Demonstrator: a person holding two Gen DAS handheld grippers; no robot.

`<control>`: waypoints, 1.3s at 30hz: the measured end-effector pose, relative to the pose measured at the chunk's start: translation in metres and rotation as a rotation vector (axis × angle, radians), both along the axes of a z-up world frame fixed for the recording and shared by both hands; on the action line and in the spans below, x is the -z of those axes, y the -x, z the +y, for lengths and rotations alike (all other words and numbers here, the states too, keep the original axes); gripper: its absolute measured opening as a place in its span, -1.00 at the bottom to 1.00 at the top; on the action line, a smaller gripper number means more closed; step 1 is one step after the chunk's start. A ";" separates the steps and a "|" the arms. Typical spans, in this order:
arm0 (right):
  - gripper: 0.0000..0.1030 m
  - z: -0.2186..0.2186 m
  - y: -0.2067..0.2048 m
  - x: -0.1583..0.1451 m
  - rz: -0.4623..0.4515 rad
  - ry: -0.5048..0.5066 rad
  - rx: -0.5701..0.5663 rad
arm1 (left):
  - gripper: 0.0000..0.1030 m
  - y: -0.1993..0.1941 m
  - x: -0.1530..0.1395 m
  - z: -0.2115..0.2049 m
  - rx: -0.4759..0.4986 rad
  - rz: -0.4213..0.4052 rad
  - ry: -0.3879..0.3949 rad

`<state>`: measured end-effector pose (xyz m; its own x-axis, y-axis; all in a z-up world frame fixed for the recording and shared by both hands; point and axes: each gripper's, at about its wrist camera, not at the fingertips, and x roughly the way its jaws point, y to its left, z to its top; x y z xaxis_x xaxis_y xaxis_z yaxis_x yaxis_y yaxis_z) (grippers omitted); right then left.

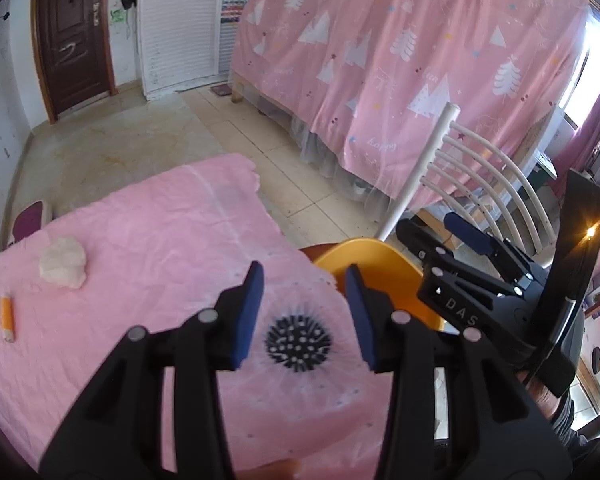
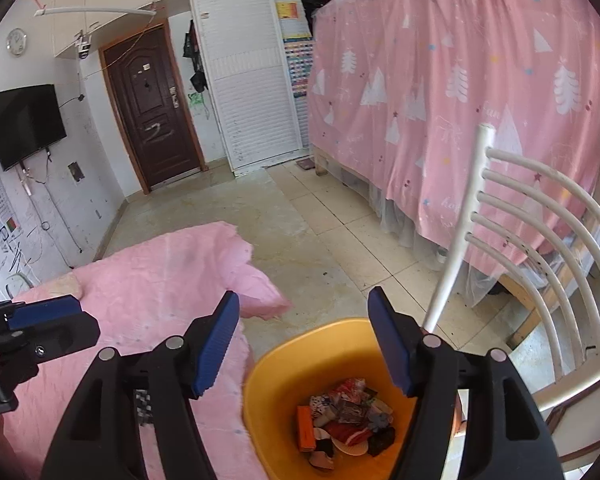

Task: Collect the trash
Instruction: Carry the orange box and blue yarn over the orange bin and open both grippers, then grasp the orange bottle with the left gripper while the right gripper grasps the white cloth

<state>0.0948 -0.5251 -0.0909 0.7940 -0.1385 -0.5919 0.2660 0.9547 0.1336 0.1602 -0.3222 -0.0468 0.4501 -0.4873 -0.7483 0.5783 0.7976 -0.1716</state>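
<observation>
Left wrist: our left gripper point(image 1: 304, 312) jaws apart, empty, over the pink-covered desk point(image 1: 140, 240). Remaining trash: crumpled tissue wad point(image 1: 63, 263) and cigarette butt point(image 1: 7, 318) near the left edge. Both look light; wad soft, pinch mid-bulk. Right wrist: right gripper point(image 2: 304, 344) jaws apart, empty, above the orange bin point(image 2: 276, 376) holding wrappers.

Left wrist cam rides the left gripper point(image 1: 304, 316), angled down, close over the pink-covered desk point(image 1: 140, 240), facing across the room to the brown door point(image 1: 74, 36). Right wrist cam sits on the right gripper point(image 2: 304, 344), also tipped down, close above the yellow bin point(image 2: 276, 392) beside the desk edge, same heading. Both share the desk, bin, white chair point(image 2: 540, 240), pink curtain point(image 2: 480, 100), door. Each view catches the other gripper at its edge.
</observation>
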 end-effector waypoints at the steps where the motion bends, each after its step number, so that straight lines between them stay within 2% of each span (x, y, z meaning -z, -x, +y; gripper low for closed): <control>1: 0.11 0.004 -0.003 -0.002 -0.001 0.004 -0.008 | -0.22 -0.002 -0.001 0.006 -0.010 -0.003 0.002; 16: 0.18 0.113 -0.055 -0.033 -0.003 0.091 -0.213 | -0.22 -0.040 -0.007 0.117 -0.228 -0.012 -0.006; 20: 0.18 0.144 -0.069 -0.037 0.003 0.069 -0.290 | -0.22 -0.047 -0.007 0.143 -0.272 -0.014 -0.016; 39: 0.19 0.255 -0.130 -0.026 0.081 0.107 -0.502 | -0.22 -0.083 0.016 0.240 -0.466 0.037 -0.084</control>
